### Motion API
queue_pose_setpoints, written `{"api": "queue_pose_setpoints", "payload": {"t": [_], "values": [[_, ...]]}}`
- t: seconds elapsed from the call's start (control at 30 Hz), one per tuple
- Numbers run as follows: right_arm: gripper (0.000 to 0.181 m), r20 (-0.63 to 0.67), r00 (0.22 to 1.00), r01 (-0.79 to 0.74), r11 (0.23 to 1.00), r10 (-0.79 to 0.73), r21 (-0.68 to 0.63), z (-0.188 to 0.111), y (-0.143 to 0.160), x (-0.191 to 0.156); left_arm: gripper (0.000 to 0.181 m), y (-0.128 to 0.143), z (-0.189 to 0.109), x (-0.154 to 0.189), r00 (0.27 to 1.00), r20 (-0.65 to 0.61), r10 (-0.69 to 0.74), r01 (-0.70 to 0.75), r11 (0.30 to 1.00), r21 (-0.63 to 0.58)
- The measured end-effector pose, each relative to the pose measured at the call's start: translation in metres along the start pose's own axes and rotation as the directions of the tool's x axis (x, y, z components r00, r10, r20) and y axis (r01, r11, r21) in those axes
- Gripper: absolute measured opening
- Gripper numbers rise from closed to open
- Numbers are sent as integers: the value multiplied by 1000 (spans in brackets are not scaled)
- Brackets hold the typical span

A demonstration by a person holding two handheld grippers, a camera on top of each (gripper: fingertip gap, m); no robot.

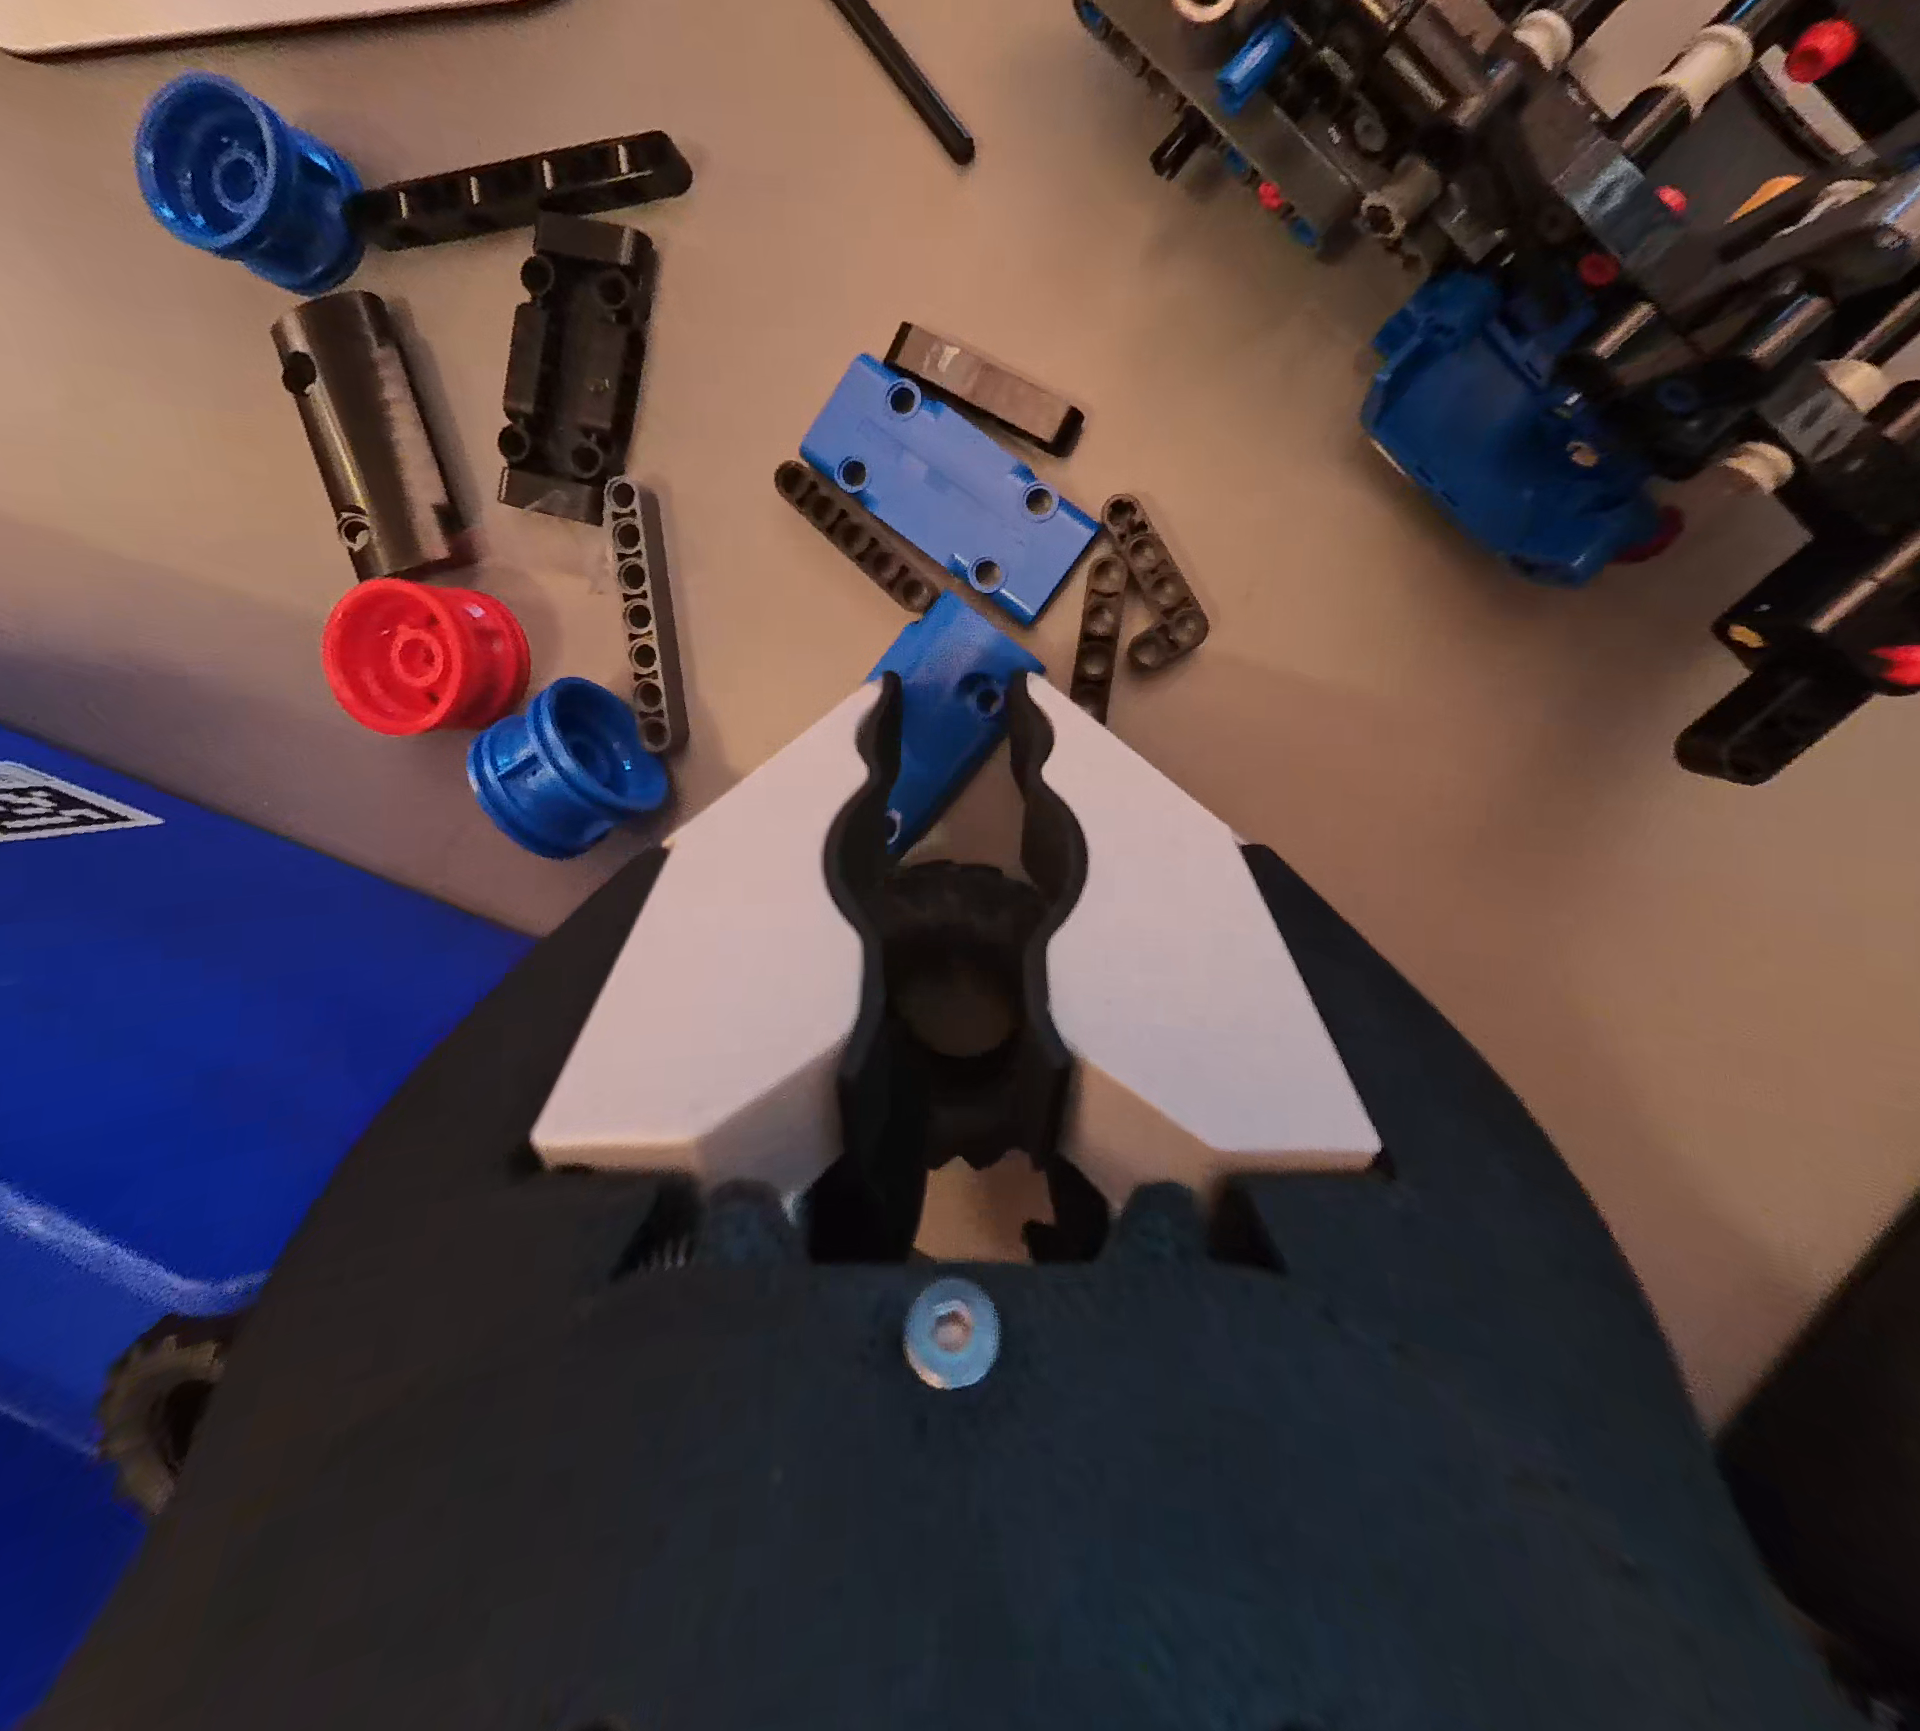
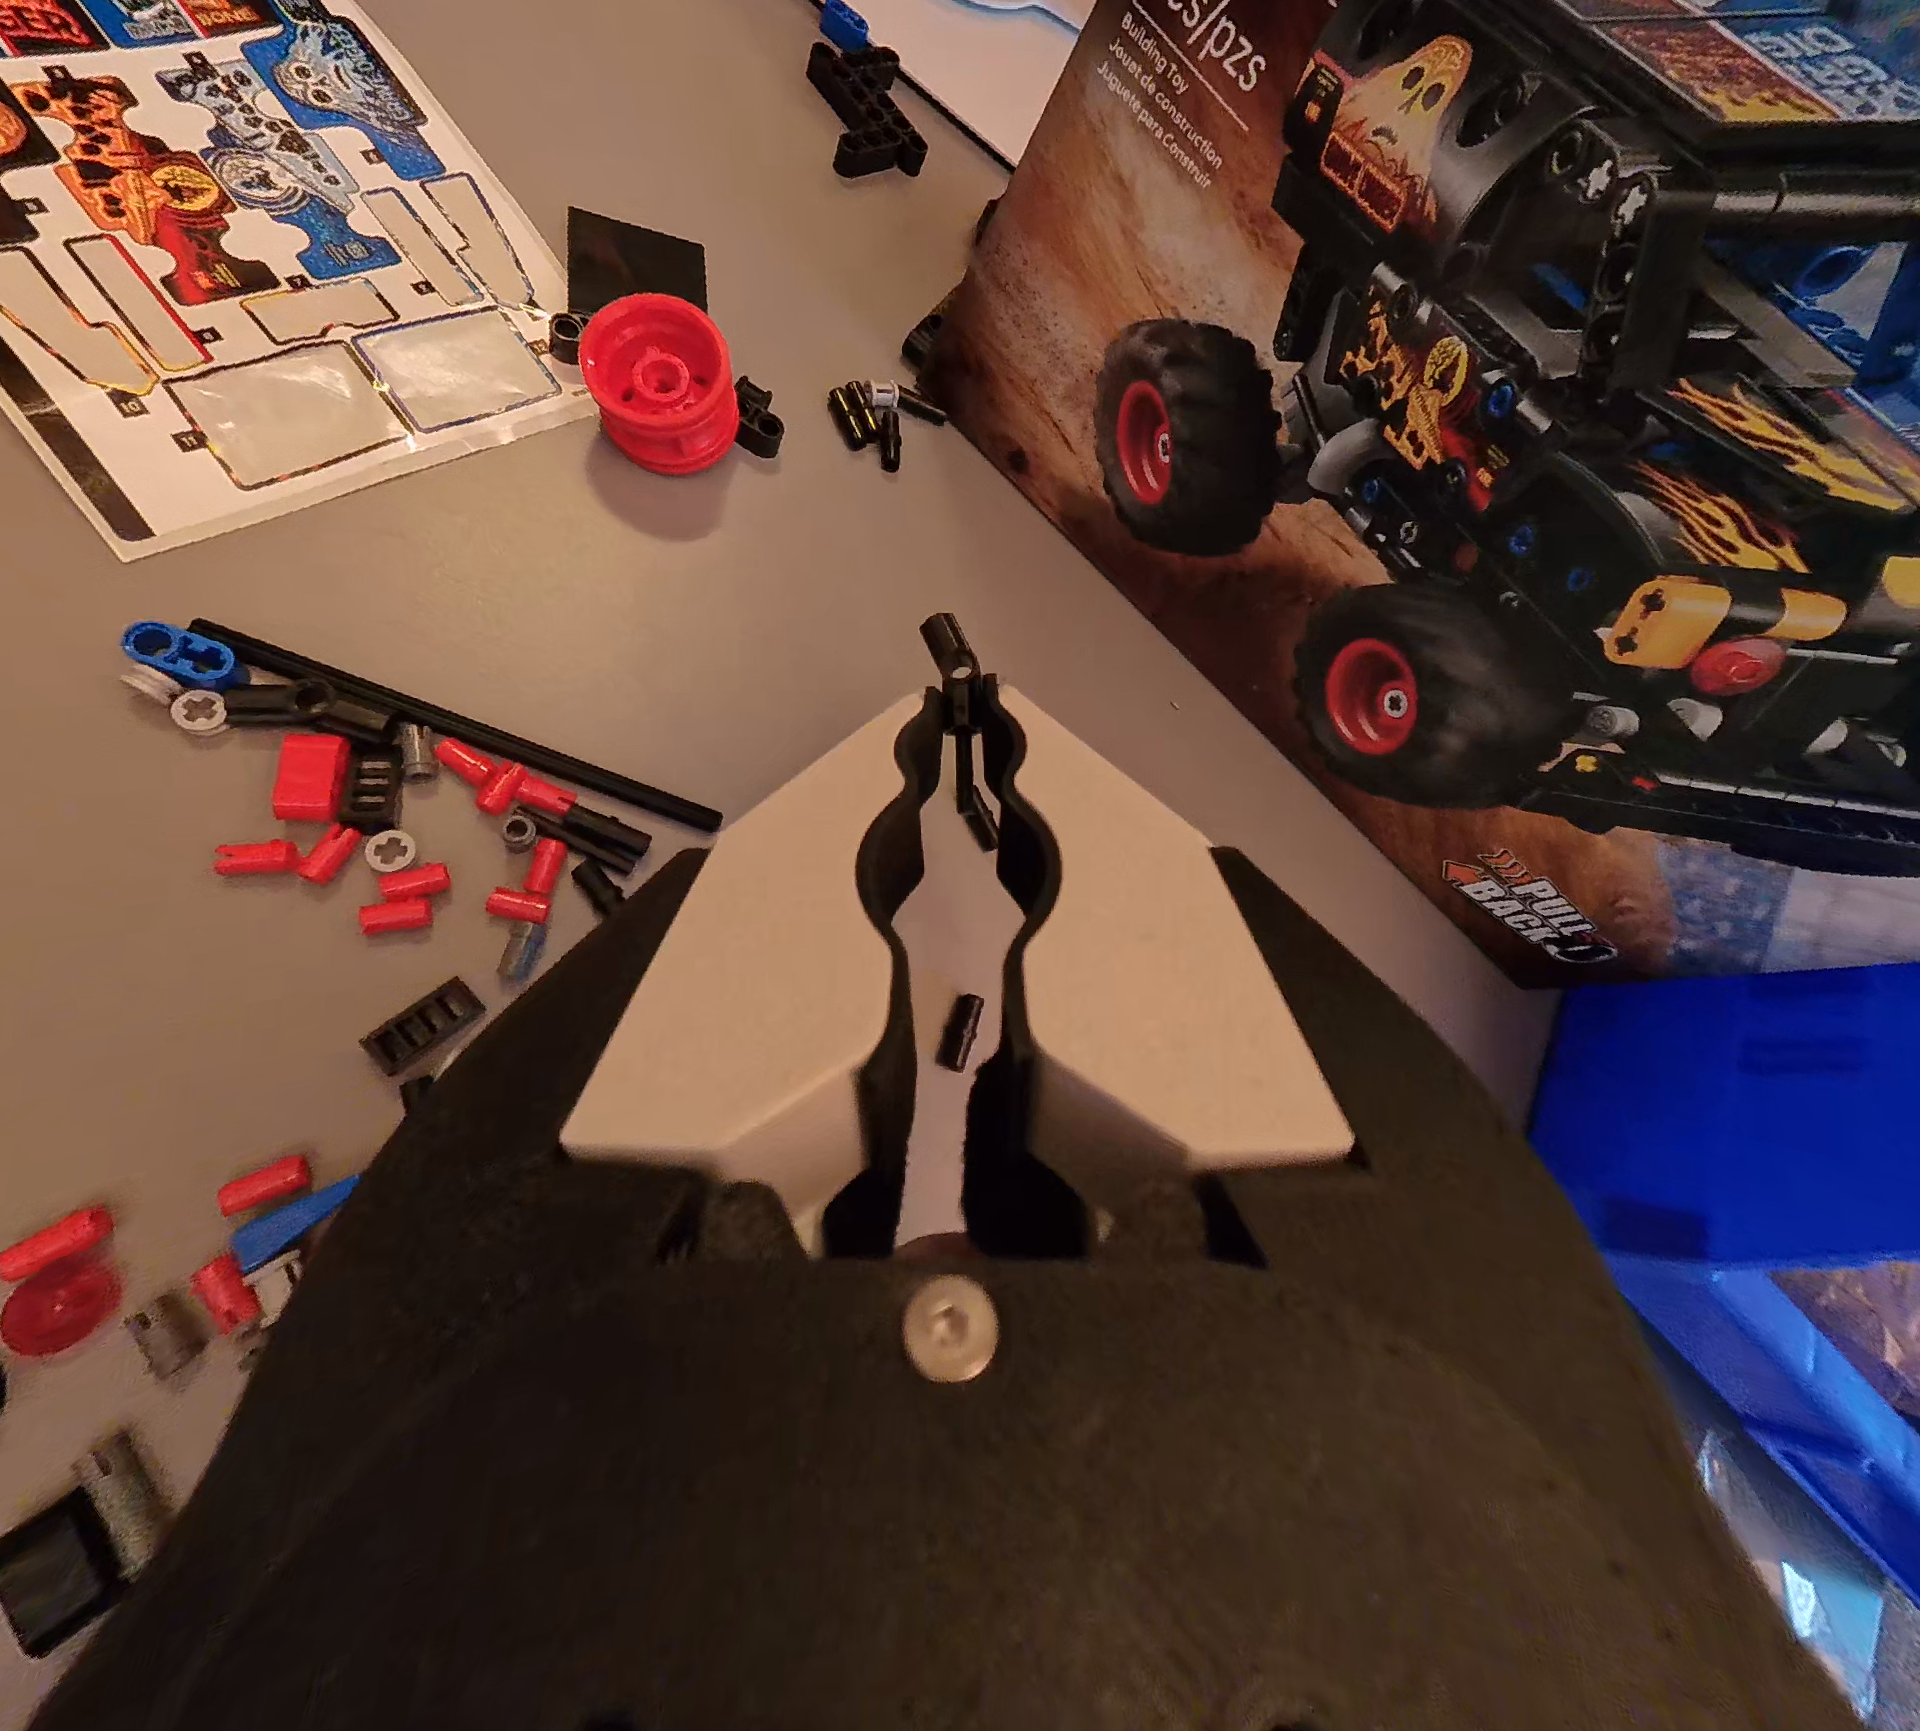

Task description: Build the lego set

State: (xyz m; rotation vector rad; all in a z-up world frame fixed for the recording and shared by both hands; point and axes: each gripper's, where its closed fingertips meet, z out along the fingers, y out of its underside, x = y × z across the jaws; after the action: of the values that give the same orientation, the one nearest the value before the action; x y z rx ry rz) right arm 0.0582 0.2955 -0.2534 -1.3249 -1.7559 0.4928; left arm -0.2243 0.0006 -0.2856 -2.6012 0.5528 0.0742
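The half-built lego model (image 1: pixel 1538 154), a dense frame of black beams with blue, white and red pins and a blue block at its near end, stood on the grey tabletop (image 1: pixel 1195 850) at the upper right of the left wrist view. The left gripper (image 1: pixel 953 694) had its jaws closed on a small blue panel (image 1: pixel 940 715), which stuck out forward between the tips. Just beyond it lay a larger blue panel (image 1: pixel 951 486) resting partly over a dark grey beam (image 1: pixel 852 533), with a black piece (image 1: pixel 987 388) at its far edge and a bent grey beam (image 1: pixel 1138 601) to its right. Farther left were a red wheel hub (image 1: pixel 421 655), two blue hubs (image 1: pixel 566 767) (image 1: pixel 244 175), a black cylinder piece (image 1: pixel 369 434), a black connector block (image 1: pixel 577 362), a straight grey beam (image 1: pixel 646 611) and a long black beam (image 1: pixel 525 185); a thin black axle (image 1: pixel 862 8) lay toward the top. In the right wrist view, the right gripper (image 2: pixel 958 694) had its jaws nearly together, pinching a small black pin connector (image 2: pixel 954 658) that poked out past the tips. To its right the set's box (image 2: pixel 1455 393) stood upright. To its left lay loose red pins (image 2: pixel 405 881), a red block (image 2: pixel 312 777), a long black axle (image 2: pixel 457 725) and a blue lift arm (image 2: pixel 182 647). Farther off, a second red hub (image 2: pixel 660 393) sat at the edge of the sticker sheet (image 2: pixel 239 206).
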Motion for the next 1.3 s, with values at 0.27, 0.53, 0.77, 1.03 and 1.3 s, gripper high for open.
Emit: {"api": "queue_pose_setpoints", "payload": {"t": [0.27,0.53,0.77,1.03,1.3], "values": [[5,5,1000,12,1000,-12,-8,2,-1,-3,15,11,-10,11,996,-87,-29,29,1000,-3],[5,2,1000,21,1000,-21,3,3,-5,-3,23,-10,-20,1,1000,-29,-5,8,993,118],[5,-4,1000,21,1000,-21,1,4,-2,-1,18,-50,-26,-21,986,164,16,-61,959,276],[5,-49,999,17,999,-18,-29,3,13,14,8,-110,-49,-38,894,433,-120,-150,829,539],[5,-117,992,51,998,-55,-39,7,15,28,7,-116,-57,-47,866,454,-209,-125,788,603]]}}
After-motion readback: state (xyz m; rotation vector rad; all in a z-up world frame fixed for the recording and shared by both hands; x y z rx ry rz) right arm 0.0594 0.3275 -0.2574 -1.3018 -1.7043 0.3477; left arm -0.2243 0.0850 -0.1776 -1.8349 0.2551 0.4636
